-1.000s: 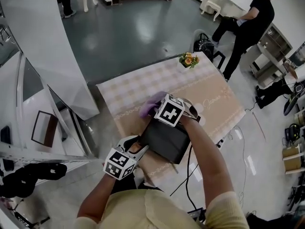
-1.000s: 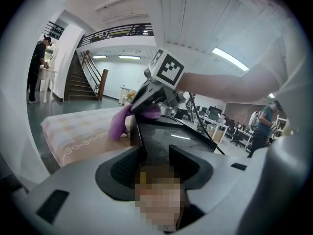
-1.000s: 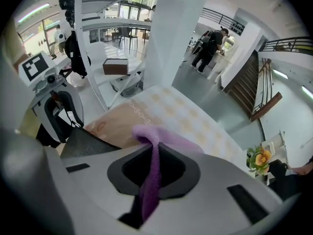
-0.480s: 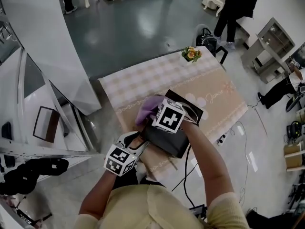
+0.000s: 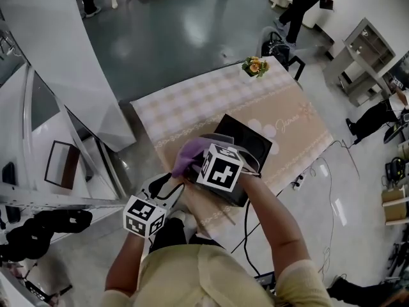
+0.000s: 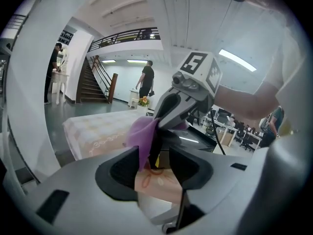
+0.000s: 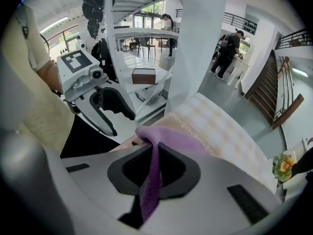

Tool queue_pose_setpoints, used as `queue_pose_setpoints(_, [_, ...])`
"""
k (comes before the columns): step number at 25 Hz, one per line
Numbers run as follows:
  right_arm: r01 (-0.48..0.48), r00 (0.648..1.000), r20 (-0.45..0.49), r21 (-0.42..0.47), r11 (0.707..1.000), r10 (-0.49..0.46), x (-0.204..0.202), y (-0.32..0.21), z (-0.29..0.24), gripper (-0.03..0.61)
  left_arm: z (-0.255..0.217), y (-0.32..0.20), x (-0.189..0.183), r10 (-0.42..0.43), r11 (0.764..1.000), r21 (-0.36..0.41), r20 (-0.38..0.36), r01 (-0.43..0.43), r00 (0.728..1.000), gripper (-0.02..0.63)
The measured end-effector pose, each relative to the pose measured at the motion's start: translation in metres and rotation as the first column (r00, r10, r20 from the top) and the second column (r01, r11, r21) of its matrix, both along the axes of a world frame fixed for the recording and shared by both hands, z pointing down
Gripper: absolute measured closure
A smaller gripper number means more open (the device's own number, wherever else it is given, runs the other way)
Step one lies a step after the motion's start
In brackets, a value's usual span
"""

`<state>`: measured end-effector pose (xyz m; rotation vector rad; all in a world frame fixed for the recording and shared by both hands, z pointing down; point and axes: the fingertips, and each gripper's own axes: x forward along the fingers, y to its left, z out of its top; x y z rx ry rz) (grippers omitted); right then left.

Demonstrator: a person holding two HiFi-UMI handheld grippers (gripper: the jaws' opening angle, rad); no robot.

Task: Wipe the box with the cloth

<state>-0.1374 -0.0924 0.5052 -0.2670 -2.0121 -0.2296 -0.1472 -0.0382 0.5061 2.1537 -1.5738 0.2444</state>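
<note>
Cloth (image 5: 186,158), soft purple fabric, is pinched tight in the right tool (image 7: 152,180) and pressed at the near-left corner of the glossy black box (image 5: 246,142), which sits on the peach patterned counter (image 5: 192,107). The left tool (image 5: 161,187) hangs off the counter's near edge, jaws looking drawn close together, not on the box. Probably best to drag the cloth flat along the face with light pressure, since nothing braces the box and it could slide.
</note>
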Motion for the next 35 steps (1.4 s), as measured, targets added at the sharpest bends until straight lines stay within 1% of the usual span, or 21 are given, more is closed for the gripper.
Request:
queue_pose_setpoints(5, [0.024,0.999,0.023,-0.021,0.999,-0.023,-0.001,0.019,0.0,0.532,-0.014,0.013,-0.024,-0.08,0.997,0.021,-0.009,0.08,0.997,0.416])
queue_pose_setpoints(11, [0.053,0.998,0.036,-0.028,0.998,-0.052,-0.001,0.04,-0.002,0.531,-0.028,0.024,-0.04,-0.132,0.991,0.036,-0.015,0.132,0.991,0.417])
queue_pose_setpoints(14, [0.063,0.997,0.055,-0.027,0.998,-0.062,-0.001,0.051,-0.003,0.531,-0.037,0.028,-0.046,-0.16,0.986,0.044,-0.054,0.162,0.986,0.42])
queue_pose_setpoints(16, [0.061,0.995,0.078,-0.022,0.998,-0.059,-0.002,0.055,-0.005,0.532,-0.043,0.03,-0.05,-0.17,0.983,0.054,-0.068,0.174,0.983,0.424])
queue_pose_setpoints(19, [0.049,0.99,0.131,-0.003,0.999,-0.048,-0.004,0.061,-0.014,0.531,-0.053,0.032,-0.056,-0.181,0.98,0.073,-0.051,0.184,0.982,0.425])
queue_pose_setpoints(21, [0.037,0.983,0.182,0.015,0.999,-0.039,-0.005,0.064,-0.024,0.532,-0.059,0.031,-0.061,-0.192,0.977,0.08,-0.056,0.196,0.98,0.426])
queue_pose_setpoints(24, [0.011,0.961,0.277,0.038,0.999,-0.021,-0.007,0.068,-0.044,0.532,-0.066,0.027,-0.07,-0.213,0.971,0.09,-0.082,0.22,0.974,0.428])
queue_pose_setpoints(27, [-0.018,0.931,0.366,0.08,0.997,-0.012,-0.005,0.072,-0.065,0.532,-0.073,0.022,-0.075,-0.219,0.968,0.108,-0.073,0.226,0.973,0.433])
queue_pose_setpoints(31, [-0.062,0.89,0.456,0.132,0.989,-0.005,0.0,0.077,-0.086,0.532,-0.077,0.016,-0.073,-0.204,0.971,0.117,-0.059,0.21,0.977,0.434])
queue_pose_setpoints(33, [-0.097,0.86,0.51,0.127,0.987,0.019,0.004,0.08,-0.098,0.531,-0.077,0.013,-0.071,-0.199,0.972,0.118,-0.053,0.204,0.978,0.434])
queue_pose_setpoints(35, [-0.135,0.82,0.57,0.105,0.985,0.052,0.007,0.083,-0.111,0.532,-0.075,0.011,-0.069,-0.194,0.974,0.113,-0.04,0.198,0.98,0.435])
